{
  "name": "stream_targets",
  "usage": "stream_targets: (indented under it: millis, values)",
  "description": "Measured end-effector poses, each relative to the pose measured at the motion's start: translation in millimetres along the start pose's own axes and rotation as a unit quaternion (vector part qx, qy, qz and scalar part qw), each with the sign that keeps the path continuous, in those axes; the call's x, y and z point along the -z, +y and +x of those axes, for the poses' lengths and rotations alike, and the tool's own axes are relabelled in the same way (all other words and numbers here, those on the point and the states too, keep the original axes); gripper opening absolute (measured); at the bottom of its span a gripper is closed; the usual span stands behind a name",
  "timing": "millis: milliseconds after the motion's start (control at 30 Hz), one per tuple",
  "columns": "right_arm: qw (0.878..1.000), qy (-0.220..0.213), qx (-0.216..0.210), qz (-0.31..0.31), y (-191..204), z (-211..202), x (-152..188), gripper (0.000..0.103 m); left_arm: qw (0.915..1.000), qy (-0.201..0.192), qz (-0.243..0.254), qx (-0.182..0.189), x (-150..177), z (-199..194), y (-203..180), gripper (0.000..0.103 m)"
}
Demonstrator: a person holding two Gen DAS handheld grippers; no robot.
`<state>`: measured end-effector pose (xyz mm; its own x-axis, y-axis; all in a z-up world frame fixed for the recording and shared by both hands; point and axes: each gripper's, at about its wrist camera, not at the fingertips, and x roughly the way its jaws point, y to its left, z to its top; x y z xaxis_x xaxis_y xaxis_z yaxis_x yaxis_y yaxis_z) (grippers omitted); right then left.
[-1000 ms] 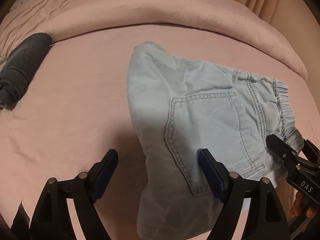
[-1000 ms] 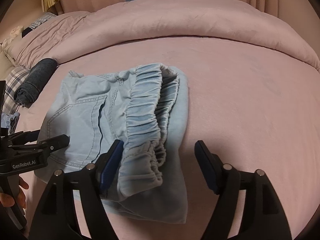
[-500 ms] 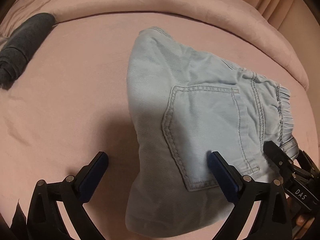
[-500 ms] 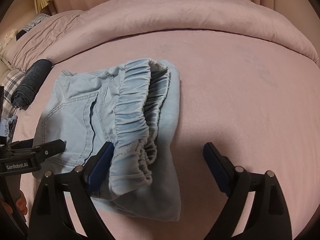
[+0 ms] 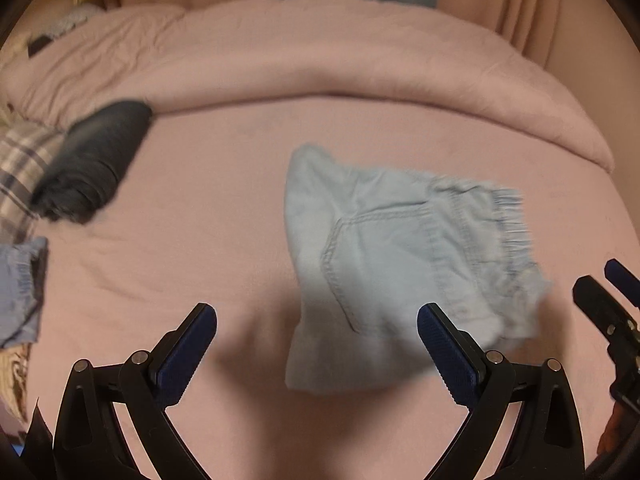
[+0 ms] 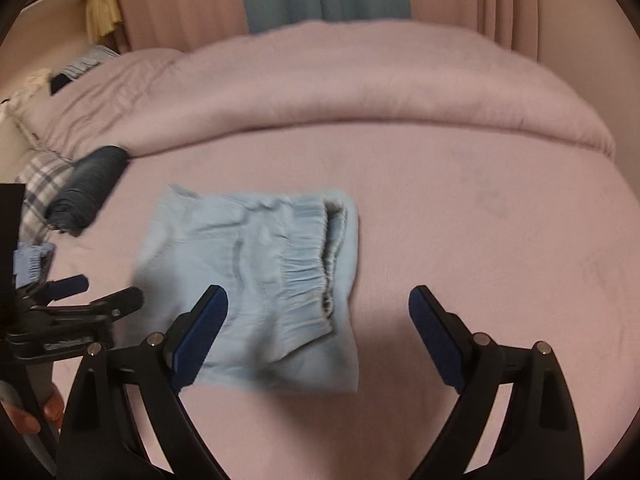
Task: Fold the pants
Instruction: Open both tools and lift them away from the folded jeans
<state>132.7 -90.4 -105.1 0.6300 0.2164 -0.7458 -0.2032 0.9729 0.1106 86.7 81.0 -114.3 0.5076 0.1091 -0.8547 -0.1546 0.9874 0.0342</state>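
Folded light-blue denim pants [image 5: 400, 248] lie flat on the pink bed sheet [image 5: 200, 220], back pocket up and the elastic waistband to the right. In the right wrist view the same pants [image 6: 248, 256] show the gathered waistband on top. My left gripper [image 5: 316, 316] hovers open above the near left part of the pants, with nothing pressed between its pads. My right gripper [image 6: 318, 294] is open too, above the waistband end, holding nothing. Each gripper shows at the edge of the other's view.
A rolled dark garment [image 5: 92, 160] lies at the left beside a plaid cloth [image 5: 20, 160]. Another blue garment [image 5: 20, 284] sits at the left edge. A bunched pink duvet [image 5: 320, 52] crosses the back of the bed, with curtains behind it.
Both grippers widened their jaws and lifted up and back from the pants, which now look smaller and lie free on the sheet.
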Motion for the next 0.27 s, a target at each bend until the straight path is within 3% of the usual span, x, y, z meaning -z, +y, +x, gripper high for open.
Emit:
stream_targets:
  millis: [267]
  values:
    - [0.999, -0.037, -0.019, -0.029, 17.6, -83.7, 7.6, 0.094, 0.9991, -0.040, 0.010, 0.015, 9.3, -68.2, -16.7, 0.100]
